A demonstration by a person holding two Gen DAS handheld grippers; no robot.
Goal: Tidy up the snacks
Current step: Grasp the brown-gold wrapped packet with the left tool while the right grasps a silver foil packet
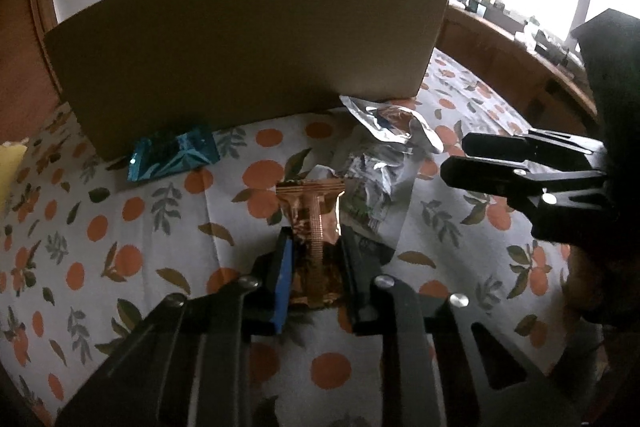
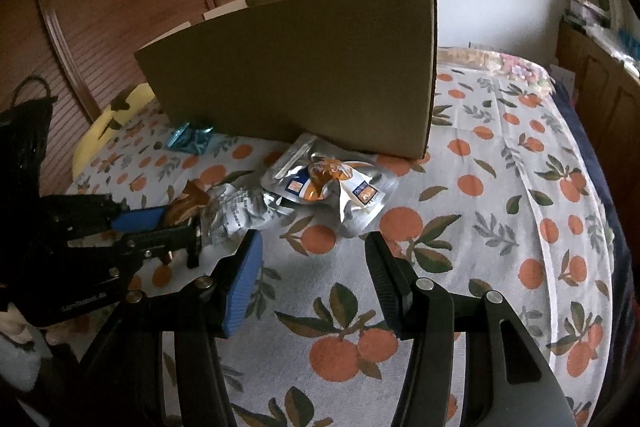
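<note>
The left gripper (image 1: 314, 259) is clenched on a copper snack packet (image 1: 314, 227); its two pads press the wrapper's sides low on the orange-print cloth (image 1: 120, 227). At about one o'clock from this packet, touching it, lies a crumpled silver packet (image 1: 372, 183), and beyond that a silver pouch with an orange picture (image 2: 324, 183) rests against the cardboard box (image 1: 248, 55). At ten o'clock a blue foil packet (image 1: 172, 155) lies at the foot of the box. The right gripper (image 2: 312, 267) stands released, nothing between its jaws, just above the cloth near the silver pouch.
</note>
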